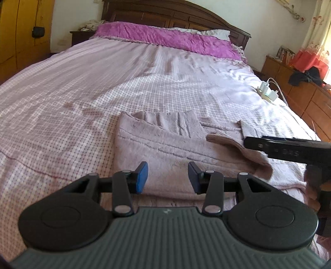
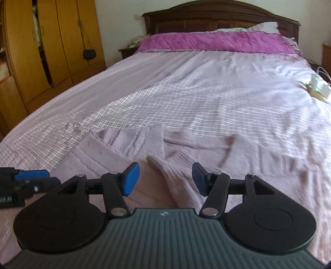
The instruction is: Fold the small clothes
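Note:
A fuzzy pale lilac garment [image 1: 161, 142] lies flat on the checked bedsheet [image 1: 62, 107], its upper part folded over. A tan ribbed sock [image 1: 233, 149] rests across its right side. My left gripper [image 1: 167, 177] hovers over the garment's near edge, open, with nothing between its blue pads. In the left wrist view my right gripper [image 1: 251, 143] comes in from the right, its tip at the sock. In the right wrist view it [image 2: 165, 180] is open, and the ribbed sock [image 2: 175, 178] lies below the gap, not pinched. The left gripper [image 2: 31, 175] shows at the left edge.
A purple pillow cover [image 1: 165, 39] and a dark headboard [image 1: 175, 14] lie at the far end. A power strip with white chargers [image 1: 266, 92] sits on the bed's right edge. A wooden dresser [image 1: 306, 99] stands to the right, a yellow wardrobe [image 2: 51, 47] to the left.

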